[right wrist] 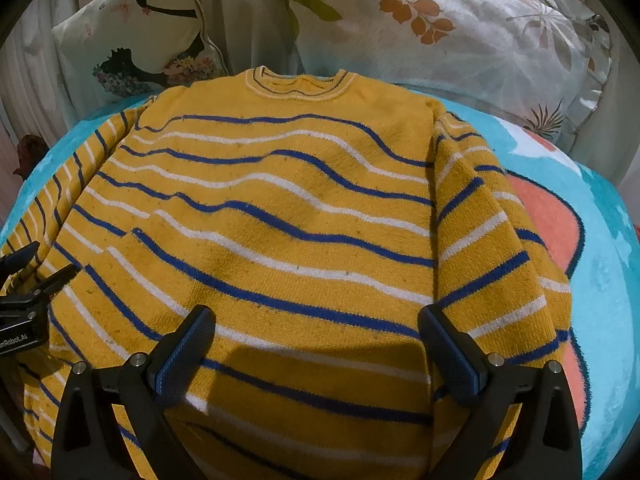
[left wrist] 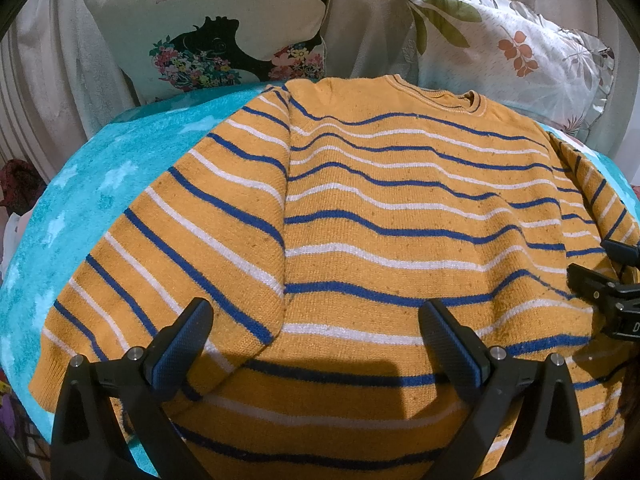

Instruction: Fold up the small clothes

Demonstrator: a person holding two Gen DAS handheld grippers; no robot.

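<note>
A small yellow sweater [left wrist: 380, 200] with blue and white stripes lies flat on a turquoise blanket [left wrist: 120, 152], collar away from me. It also shows in the right wrist view [right wrist: 280, 208]. Its left sleeve [left wrist: 160, 248] lies along the body's left side. Its right sleeve [right wrist: 492, 248] lies along the right side. My left gripper [left wrist: 316, 344] is open and empty above the lower left of the sweater. My right gripper [right wrist: 316, 344] is open and empty above the lower right part. Each gripper shows at the edge of the other's view.
Two patterned pillows [left wrist: 224, 28] [left wrist: 512, 52] lean against a pale backrest beyond the collar. The blanket [right wrist: 600, 272] has an orange patch [right wrist: 548, 220] right of the sweater.
</note>
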